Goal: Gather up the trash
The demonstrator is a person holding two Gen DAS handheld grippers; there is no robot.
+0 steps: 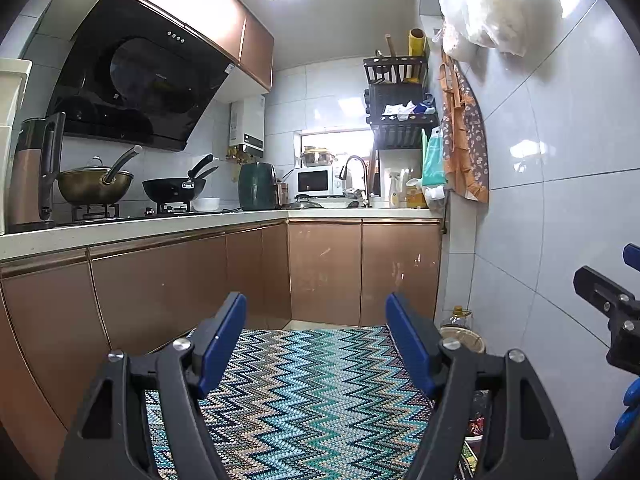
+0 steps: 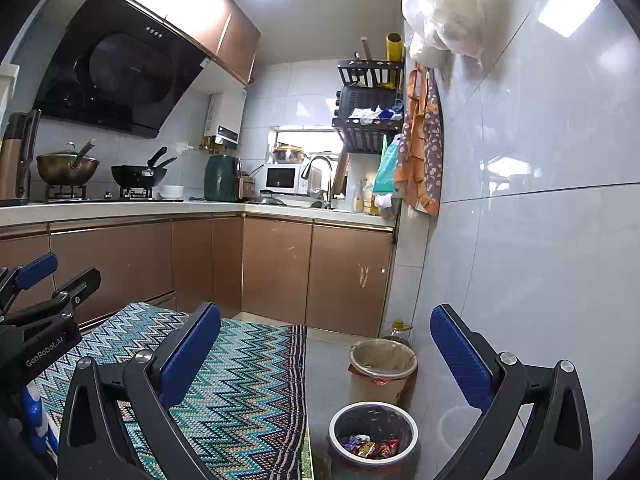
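Note:
A round bin with a black liner (image 2: 373, 436) stands on the floor by the right wall, with several colourful wrappers (image 2: 370, 448) inside. Behind it stands a tan bin with a clear liner (image 2: 383, 368); its rim also shows in the left wrist view (image 1: 464, 338). My right gripper (image 2: 326, 344) is open and empty, held above the floor in front of the bins. My left gripper (image 1: 316, 328) is open and empty above the zigzag rug (image 1: 312, 400). The left gripper also shows at the left edge of the right wrist view (image 2: 56, 276).
Copper cabinets (image 2: 276, 268) under a white counter (image 1: 160, 224) run along the left and the back. Pans, an air fryer, a microwave and a sink sit on the counter. A tiled wall (image 2: 540, 240) is on the right. An oil bottle (image 2: 398, 330) stands behind the bins.

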